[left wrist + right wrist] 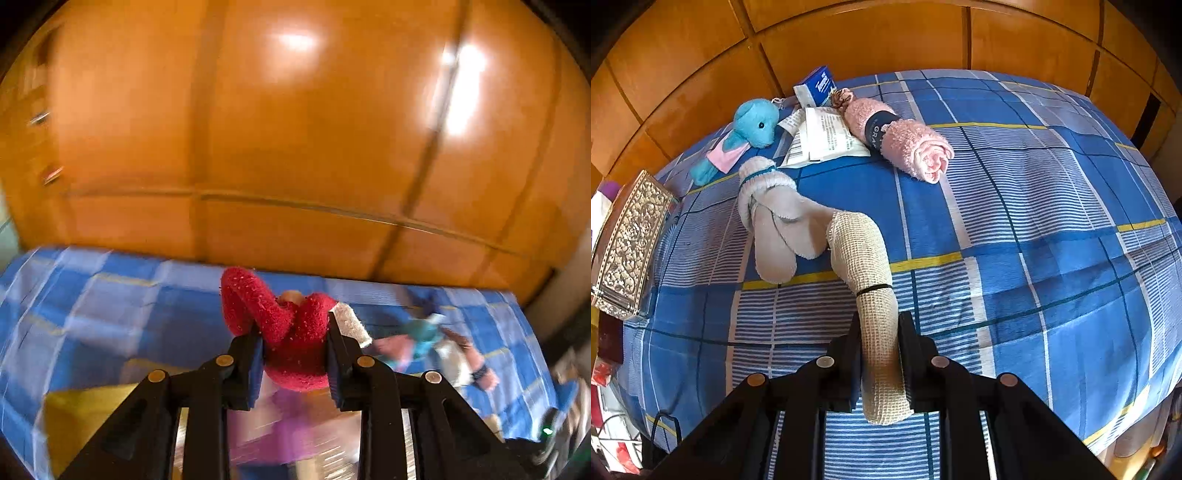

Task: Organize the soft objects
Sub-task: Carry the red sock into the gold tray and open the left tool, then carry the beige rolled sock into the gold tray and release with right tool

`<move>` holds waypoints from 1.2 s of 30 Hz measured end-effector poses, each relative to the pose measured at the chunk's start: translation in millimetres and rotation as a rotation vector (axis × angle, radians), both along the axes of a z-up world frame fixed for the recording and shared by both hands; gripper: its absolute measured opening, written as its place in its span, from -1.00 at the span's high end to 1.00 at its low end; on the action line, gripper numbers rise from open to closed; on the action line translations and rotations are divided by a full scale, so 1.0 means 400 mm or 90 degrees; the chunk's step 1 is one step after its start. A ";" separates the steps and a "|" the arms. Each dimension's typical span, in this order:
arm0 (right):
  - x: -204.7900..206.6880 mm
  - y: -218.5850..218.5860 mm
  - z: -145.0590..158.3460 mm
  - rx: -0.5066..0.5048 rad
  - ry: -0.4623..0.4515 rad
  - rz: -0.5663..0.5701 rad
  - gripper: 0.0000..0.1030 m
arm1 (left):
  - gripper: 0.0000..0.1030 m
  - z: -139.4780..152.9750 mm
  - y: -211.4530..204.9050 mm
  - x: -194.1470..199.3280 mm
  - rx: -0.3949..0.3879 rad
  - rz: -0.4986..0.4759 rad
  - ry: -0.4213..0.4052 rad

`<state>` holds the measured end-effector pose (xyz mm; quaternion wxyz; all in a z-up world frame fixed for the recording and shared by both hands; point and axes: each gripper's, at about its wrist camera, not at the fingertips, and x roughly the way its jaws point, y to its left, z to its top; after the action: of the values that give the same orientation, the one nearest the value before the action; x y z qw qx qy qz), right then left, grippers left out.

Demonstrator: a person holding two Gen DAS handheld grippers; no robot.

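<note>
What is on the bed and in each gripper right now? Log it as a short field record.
surface: blue checked bedspread
left gripper: shut on fuzzy red sock, lifted above the bed
right gripper: shut on beige mesh cloth roll
lying loose: grey-white sock pair, rolled pink towel with dark band, blue plush toy
also on bed: white papers, blue and white box
left edge: silver embossed box

You work in a home bedroom: a bed with blue checked sheet [1015,221], wooden wardrobe panels [868,40] at twelve o'clock.
</note>
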<state>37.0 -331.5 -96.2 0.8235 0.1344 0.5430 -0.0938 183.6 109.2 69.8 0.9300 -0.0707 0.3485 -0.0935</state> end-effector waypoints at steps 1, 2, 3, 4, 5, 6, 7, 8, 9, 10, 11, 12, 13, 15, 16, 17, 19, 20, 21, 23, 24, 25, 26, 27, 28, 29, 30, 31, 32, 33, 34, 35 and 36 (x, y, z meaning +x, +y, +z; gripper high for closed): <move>0.000 0.003 -0.001 -0.004 -0.002 0.000 0.68 | 0.45 -0.025 0.076 -0.025 -0.011 0.034 0.009; -0.001 0.005 -0.001 -0.008 -0.004 0.001 0.68 | 0.45 -0.049 0.128 -0.044 -0.019 0.058 0.021; -0.002 0.009 -0.001 -0.014 -0.004 0.000 0.68 | 0.45 -0.079 0.180 -0.062 -0.026 0.084 0.037; -0.002 0.011 -0.001 -0.019 -0.005 -0.001 0.68 | 0.45 -0.104 0.214 -0.079 -0.029 0.103 0.051; -0.001 0.013 -0.001 -0.023 -0.004 -0.001 0.68 | 0.45 -0.146 0.263 -0.098 -0.032 0.127 0.078; 0.000 0.017 -0.001 -0.030 -0.003 -0.002 0.68 | 0.45 -0.184 0.296 -0.110 -0.038 0.142 0.101; 0.001 0.018 -0.001 -0.033 -0.002 -0.003 0.68 | 0.45 -0.220 0.325 -0.120 -0.045 0.156 0.124; 0.002 0.022 -0.001 -0.039 0.001 -0.005 0.68 | 0.45 -0.244 0.334 -0.126 -0.049 0.163 0.139; 0.004 0.024 -0.001 -0.043 0.002 -0.005 0.68 | 0.45 -0.274 0.351 -0.133 -0.054 0.171 0.157; 0.006 0.027 -0.001 -0.048 0.005 -0.005 0.68 | 0.45 -0.304 0.361 -0.138 -0.059 0.172 0.173; 0.006 0.028 -0.002 -0.051 0.007 -0.006 0.68 | 0.43 -0.322 0.356 -0.138 -0.063 0.171 0.181; 0.008 0.030 -0.002 -0.055 0.010 -0.008 0.68 | 0.39 -0.342 0.357 -0.135 -0.067 0.173 0.187; 0.010 0.031 -0.001 -0.058 0.013 -0.009 0.68 | 0.37 -0.357 0.358 -0.128 -0.067 0.178 0.191; 0.013 0.036 -0.002 -0.066 0.018 -0.010 0.68 | 0.17 -0.380 0.353 -0.109 -0.066 0.188 0.205; 0.014 0.038 -0.003 -0.069 0.019 -0.010 0.68 | 0.10 -0.393 0.351 -0.100 -0.073 0.194 0.211; 0.014 0.040 -0.004 -0.074 0.020 -0.010 0.68 | 0.00 -0.404 0.348 -0.103 -0.082 0.197 0.211; 0.012 0.039 -0.003 -0.075 0.018 -0.015 0.68 | -0.20 -0.404 0.343 -0.097 -0.092 0.201 0.205; 0.012 0.039 -0.004 -0.074 0.017 -0.018 0.68 | -0.25 -0.401 0.340 -0.102 -0.092 0.204 0.198; 0.012 0.039 -0.004 -0.075 0.017 -0.021 0.68 | -0.25 -0.390 0.336 -0.110 -0.090 0.203 0.187; 0.013 0.039 -0.004 -0.075 0.017 -0.027 0.68 | -0.32 -0.365 0.318 -0.138 -0.064 0.190 0.159; 0.014 0.039 -0.003 -0.076 0.017 -0.028 0.68 | -0.39 -0.354 0.311 -0.154 -0.050 0.186 0.144; 0.014 0.038 -0.003 -0.076 0.016 -0.030 0.68 | -0.41 -0.343 0.306 -0.171 -0.038 0.182 0.131; 0.013 0.036 -0.002 -0.074 0.015 -0.034 0.69 | -0.41 -0.336 0.298 -0.187 -0.026 0.177 0.121; 0.012 0.034 0.001 -0.074 0.014 -0.041 0.71 | -0.43 -0.330 0.290 -0.204 -0.010 0.174 0.112; 0.012 0.029 0.006 -0.074 0.012 -0.051 0.71 | -0.45 -0.325 0.283 -0.221 0.004 0.173 0.107; 0.010 0.024 0.015 -0.073 0.005 -0.059 0.71 | -0.46 -0.324 0.282 -0.233 0.009 0.171 0.104; 0.011 0.020 0.022 -0.072 -0.001 -0.064 0.72 | -0.46 -0.323 0.278 -0.252 0.012 0.168 0.103; 0.012 0.017 0.039 -0.073 -0.012 -0.071 0.72 | -0.46 -0.324 0.271 -0.272 0.018 0.168 0.107; 0.014 0.017 0.054 -0.076 -0.021 -0.073 0.72 | -0.46 -0.326 0.268 -0.287 0.022 0.170 0.108; 0.017 0.019 0.076 -0.081 -0.036 -0.074 0.72 | -0.46 -0.328 0.267 -0.297 0.024 0.173 0.108; 0.020 0.021 0.098 -0.085 -0.050 -0.074 0.72 | -0.46 -0.330 0.265 -0.314 0.023 0.178 0.109; 0.023 0.025 0.115 -0.086 -0.061 -0.074 0.72 | -0.46 -0.331 0.262 -0.324 0.022 0.179 0.110; 0.029 0.028 0.134 -0.083 -0.071 -0.071 0.72 | -0.46 -0.333 0.259 -0.335 0.022 0.179 0.112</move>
<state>48.5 -320.1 -42.8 0.8528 0.1155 0.4810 -0.1675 49.5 213.0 -63.2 0.9009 -0.1106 0.4167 0.0504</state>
